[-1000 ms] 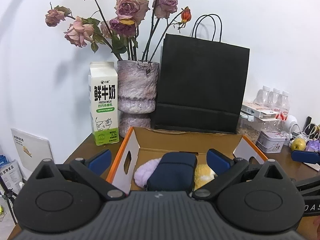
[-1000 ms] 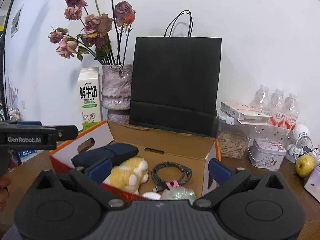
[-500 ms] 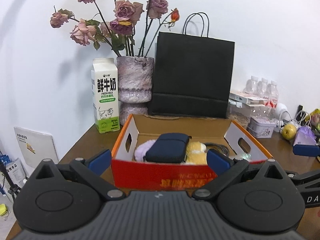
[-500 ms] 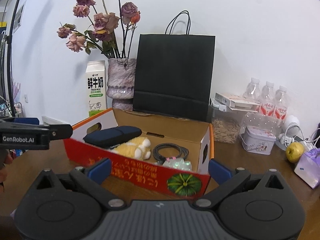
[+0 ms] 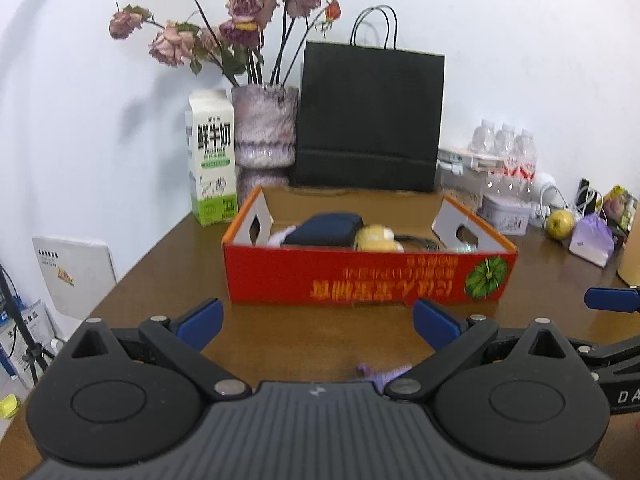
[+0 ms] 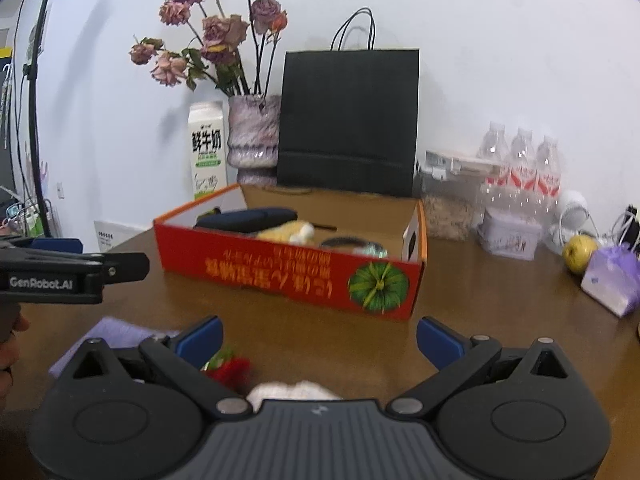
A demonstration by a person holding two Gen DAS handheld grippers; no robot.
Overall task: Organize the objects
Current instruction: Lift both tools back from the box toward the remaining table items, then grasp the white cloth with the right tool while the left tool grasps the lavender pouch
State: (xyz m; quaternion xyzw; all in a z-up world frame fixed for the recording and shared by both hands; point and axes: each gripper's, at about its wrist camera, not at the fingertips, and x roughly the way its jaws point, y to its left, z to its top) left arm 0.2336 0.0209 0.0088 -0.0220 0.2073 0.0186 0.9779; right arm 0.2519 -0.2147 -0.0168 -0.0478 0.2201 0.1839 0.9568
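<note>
A red and orange cardboard box (image 5: 360,276) (image 6: 280,268) stands on the brown table. It holds a dark blue case (image 5: 326,230) (image 6: 248,218), a yellow plush toy (image 5: 376,238) (image 6: 286,232) and a black cable (image 6: 344,242). My left gripper (image 5: 318,322) is open and empty in front of the box. My right gripper (image 6: 318,334) is open and empty, back from the box. Close under the right gripper lie a red item (image 6: 232,370), a white fluffy item (image 6: 294,392) and a pale purple item (image 6: 116,334). A purple scrap (image 5: 380,372) lies under the left gripper.
Behind the box stand a milk carton (image 5: 210,160), a vase of dried roses (image 5: 264,128) and a black paper bag (image 5: 370,116). At the right are water bottles (image 6: 520,168), a tin (image 6: 508,234), an apple (image 6: 578,254) and a purple pouch (image 6: 612,280).
Both grippers have pulled back and away from the box, which now shows its whole red front. Loose items on the table near the grippers have come into view.
</note>
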